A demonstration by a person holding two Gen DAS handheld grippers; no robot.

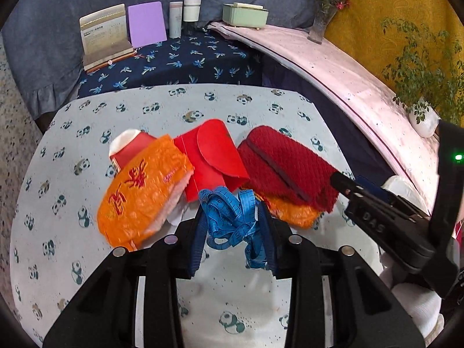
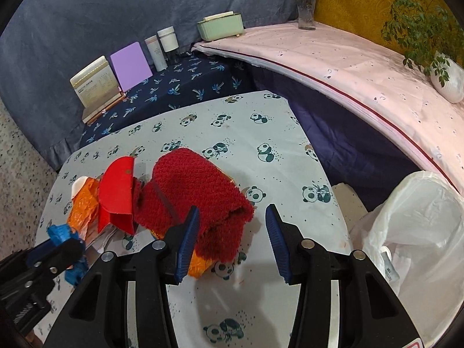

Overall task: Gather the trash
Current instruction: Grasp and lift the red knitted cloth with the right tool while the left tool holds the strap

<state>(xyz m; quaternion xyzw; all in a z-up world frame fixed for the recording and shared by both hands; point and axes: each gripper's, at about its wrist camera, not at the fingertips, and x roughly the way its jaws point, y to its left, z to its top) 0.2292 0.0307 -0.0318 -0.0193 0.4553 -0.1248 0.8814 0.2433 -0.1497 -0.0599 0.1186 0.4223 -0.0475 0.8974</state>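
On the panda-print tablecloth [image 1: 95,264], the left gripper [image 1: 233,226] is pinching a bunched blue measuring tape [image 1: 229,217]: light, limp, likely to trail loops, so holding its middle suits. The right gripper [image 2: 232,232] is hovering with jaws apart beside the soft red knit cloth [image 2: 200,194], near the white bag [image 2: 417,240].

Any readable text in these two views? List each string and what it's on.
"DAS": moulded on the black body of the right gripper, seen from the left wrist.
Red brush-style characters on the crinkled orange plastic wrapper: too distorted to read.
Numerals and tick marks on the bunched blue measuring tape: too small.
Printed table on the standing cream card: too small.
Label inside the white plastic bag: blurred.
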